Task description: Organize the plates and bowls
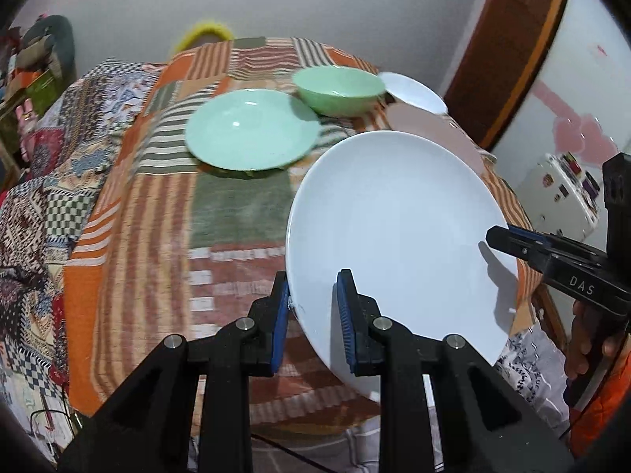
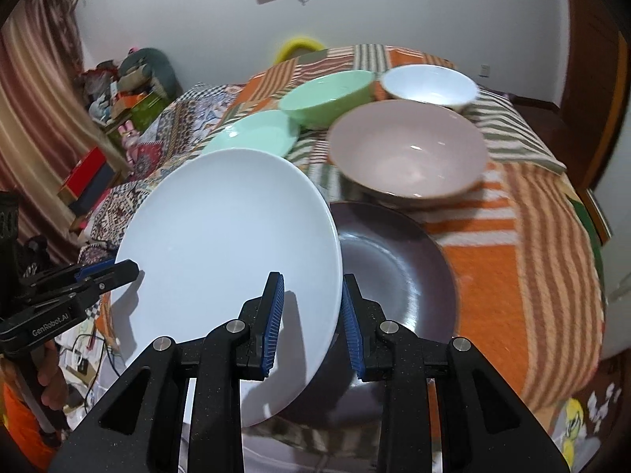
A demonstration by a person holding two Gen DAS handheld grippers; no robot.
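Observation:
A white plate (image 1: pixel 398 232) is held tilted above the table between both grippers. My left gripper (image 1: pixel 313 315) straddles its left rim, one blue pad on each face. My right gripper (image 2: pixel 313 315) straddles its right rim (image 2: pixel 236 244) the same way. Below it lies a dark brown plate (image 2: pixel 398 268). Behind stand a pink bowl (image 2: pixel 406 149), a green bowl (image 2: pixel 327 98), a white bowl (image 2: pixel 430 82) and a mint green plate (image 1: pixel 252 130). The right gripper shows at the right edge of the left wrist view (image 1: pixel 497 238).
The table carries a striped orange patchwork cloth (image 1: pixel 157 244). A patterned blanket (image 1: pixel 47 205) hangs to the left. A fridge (image 1: pixel 568 193) and a wooden door frame (image 1: pixel 516 39) stand at the right. Clutter and boxes (image 2: pixel 118 90) sit at the far left.

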